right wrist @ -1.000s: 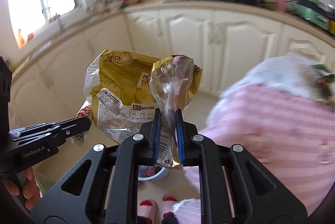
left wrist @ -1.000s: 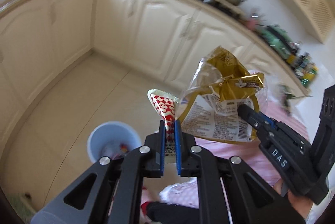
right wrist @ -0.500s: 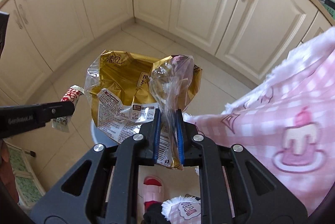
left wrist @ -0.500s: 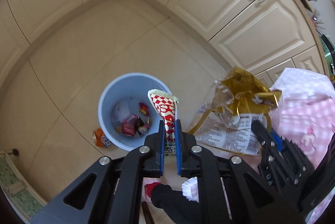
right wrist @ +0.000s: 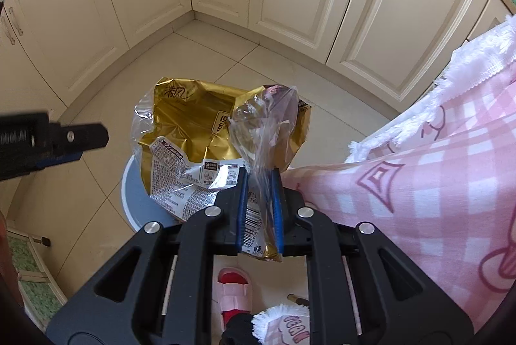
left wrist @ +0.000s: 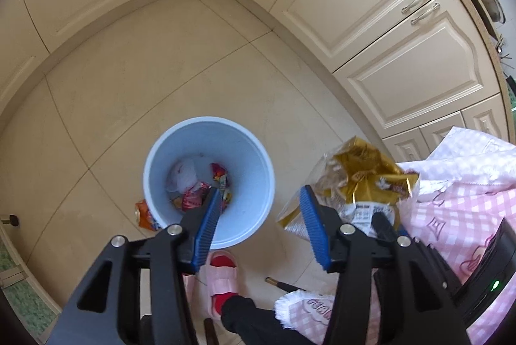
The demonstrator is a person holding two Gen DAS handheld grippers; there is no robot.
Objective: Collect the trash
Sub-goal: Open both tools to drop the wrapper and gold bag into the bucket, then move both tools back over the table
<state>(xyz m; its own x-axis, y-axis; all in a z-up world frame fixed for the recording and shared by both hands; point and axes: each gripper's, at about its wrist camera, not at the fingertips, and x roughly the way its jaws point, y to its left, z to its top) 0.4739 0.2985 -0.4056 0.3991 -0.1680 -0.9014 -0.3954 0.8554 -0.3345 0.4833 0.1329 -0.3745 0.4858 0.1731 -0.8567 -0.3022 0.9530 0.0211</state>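
A light blue trash bin (left wrist: 254,183) stands on the tiled floor with several wrappers inside. My left gripper (left wrist: 259,193) is open and empty, held above the bin's near rim. My right gripper (right wrist: 259,175) is shut on a crumpled gold and clear snack bag (right wrist: 200,122). It holds the bag over the bin (right wrist: 135,199), which shows below it. In the left wrist view the bag (left wrist: 361,183) hangs to the right of the bin. The left gripper's finger (right wrist: 80,136) shows at the left of the right wrist view.
An orange can (left wrist: 143,214) lies on the floor against the bin's left side. Cream cabinets (left wrist: 371,6) line the corner behind. A pink checked cloth (left wrist: 458,199) is at the right. A pink slipper (left wrist: 222,277) and a foot are below the grippers.
My left gripper has opened and the red-and-white checked wrapper it held is gone from between its fingers. Both views tilted further down toward the bin. The right gripper still holds the bag.
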